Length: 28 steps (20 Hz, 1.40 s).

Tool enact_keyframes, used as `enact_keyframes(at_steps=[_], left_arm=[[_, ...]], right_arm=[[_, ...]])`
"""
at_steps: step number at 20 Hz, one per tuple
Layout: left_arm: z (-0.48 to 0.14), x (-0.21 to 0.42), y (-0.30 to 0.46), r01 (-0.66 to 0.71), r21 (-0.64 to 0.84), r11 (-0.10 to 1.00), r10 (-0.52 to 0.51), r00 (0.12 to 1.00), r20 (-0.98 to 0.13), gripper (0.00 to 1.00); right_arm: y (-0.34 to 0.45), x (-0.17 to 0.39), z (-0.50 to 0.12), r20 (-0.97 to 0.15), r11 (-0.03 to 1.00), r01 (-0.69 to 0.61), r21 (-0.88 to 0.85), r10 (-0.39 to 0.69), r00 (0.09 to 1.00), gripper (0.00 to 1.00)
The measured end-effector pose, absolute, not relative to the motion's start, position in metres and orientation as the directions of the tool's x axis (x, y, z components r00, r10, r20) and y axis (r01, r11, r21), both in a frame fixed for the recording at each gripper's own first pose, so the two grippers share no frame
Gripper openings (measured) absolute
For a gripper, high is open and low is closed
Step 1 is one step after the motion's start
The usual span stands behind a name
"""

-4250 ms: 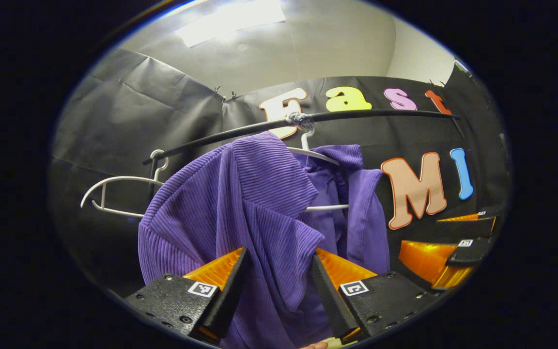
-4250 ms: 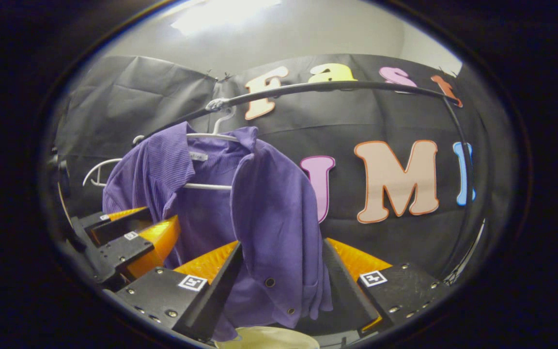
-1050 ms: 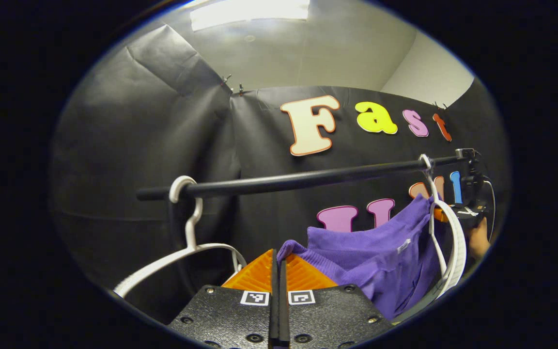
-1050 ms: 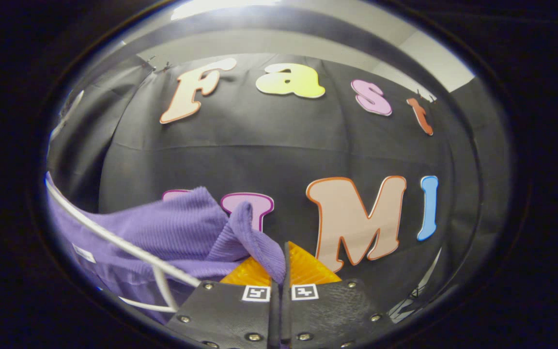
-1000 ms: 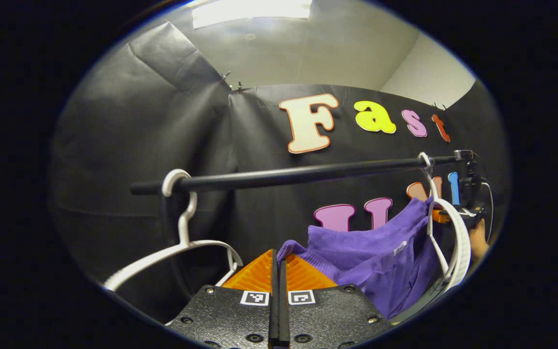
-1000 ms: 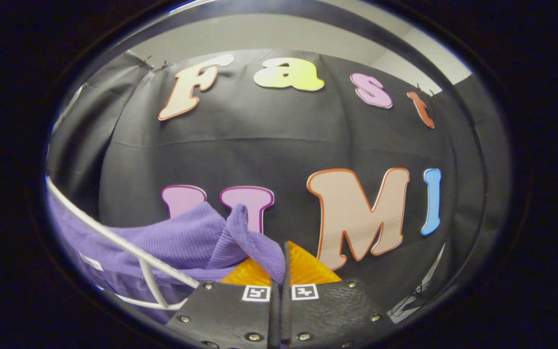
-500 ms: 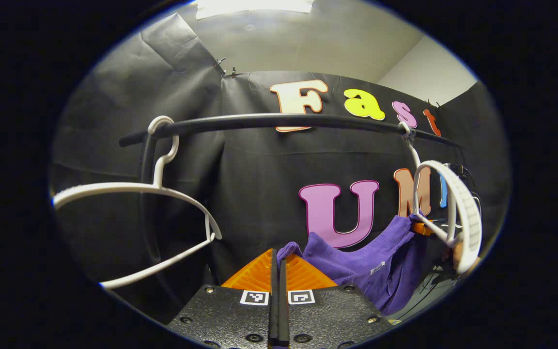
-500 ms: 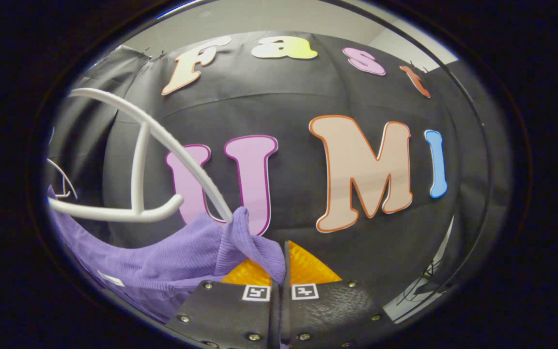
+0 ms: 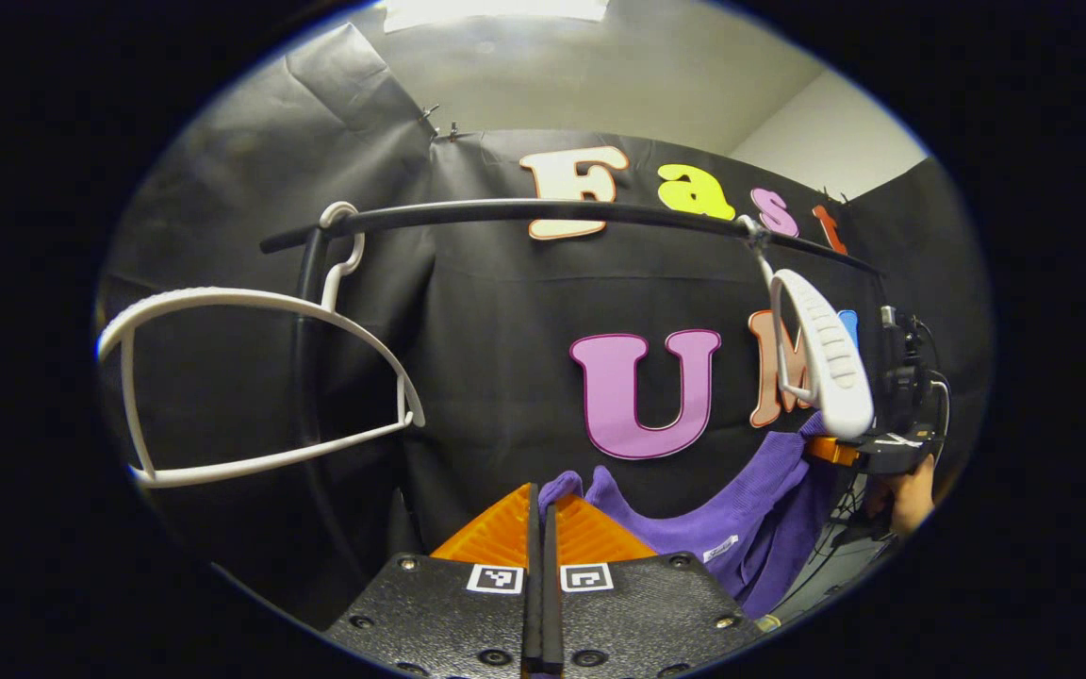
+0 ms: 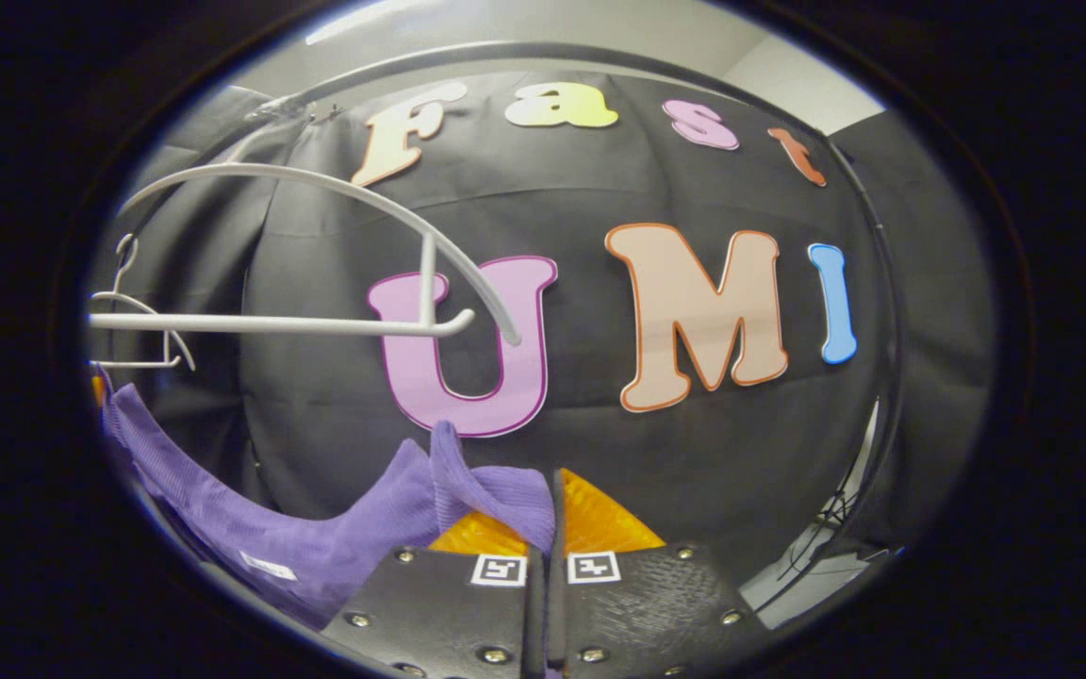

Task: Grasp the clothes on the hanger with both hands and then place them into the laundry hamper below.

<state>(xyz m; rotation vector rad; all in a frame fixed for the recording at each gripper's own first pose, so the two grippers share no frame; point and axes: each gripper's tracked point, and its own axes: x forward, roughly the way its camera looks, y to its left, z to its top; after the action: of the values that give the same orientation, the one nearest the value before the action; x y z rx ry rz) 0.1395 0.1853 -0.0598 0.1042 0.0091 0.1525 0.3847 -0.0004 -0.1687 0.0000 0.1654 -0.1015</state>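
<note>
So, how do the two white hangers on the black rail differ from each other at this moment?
The near hanger hangs at the rail's end beside the upright post, broadside in the left gripper view; the far hanger hangs farther along, seen almost end-on. The purple garment lies just below the far hanger, close to its lower tip, and apart from the near hanger. Both are white, bare and hooked on the rail.

— What is the purple garment [image 10: 336, 538] made of?
— Soft ribbed knit cloth, matt.
— And the hangers?
— The white hanger [image 9: 260, 377] looks like smooth plastic; the rail [image 9: 543, 213] is smooth, black, faintly glossy.
</note>
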Motion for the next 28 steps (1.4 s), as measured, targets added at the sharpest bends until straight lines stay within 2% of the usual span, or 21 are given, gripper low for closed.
enact_keyframes(at_steps=[4,10,13,21,28], left_arm=[[-0.056,0.124,0.169,-0.124,0.114,0.986,0.124,0.992,0.012,0.0],[-0.063,0.1,0.141,-0.107,0.11,0.988,0.105,0.994,0.016,0.0],[-0.068,0.093,0.122,-0.082,0.089,0.993,0.081,0.997,0.02,0.0],[-0.086,0.096,0.071,0.003,0.048,0.999,-0.004,1.0,0.024,0.0],[-0.125,0.129,0.007,0.062,0.043,0.997,-0.063,0.997,0.033,0.02]], right_arm=[[0.014,0.346,-0.145,-0.118,0.998,0.061,0.011,-0.059,0.991,0.02],[0.023,0.287,-0.103,-0.001,0.999,0.036,0.033,-0.036,0.999,0.02],[0.019,0.262,-0.095,0.022,0.998,0.039,0.044,-0.04,0.999,0.02],[0.001,0.23,-0.109,0.028,0.996,0.058,0.069,-0.06,0.998,0.02],[-0.004,0.233,-0.159,-0.041,0.994,0.075,0.079,-0.072,0.997,0.02]])
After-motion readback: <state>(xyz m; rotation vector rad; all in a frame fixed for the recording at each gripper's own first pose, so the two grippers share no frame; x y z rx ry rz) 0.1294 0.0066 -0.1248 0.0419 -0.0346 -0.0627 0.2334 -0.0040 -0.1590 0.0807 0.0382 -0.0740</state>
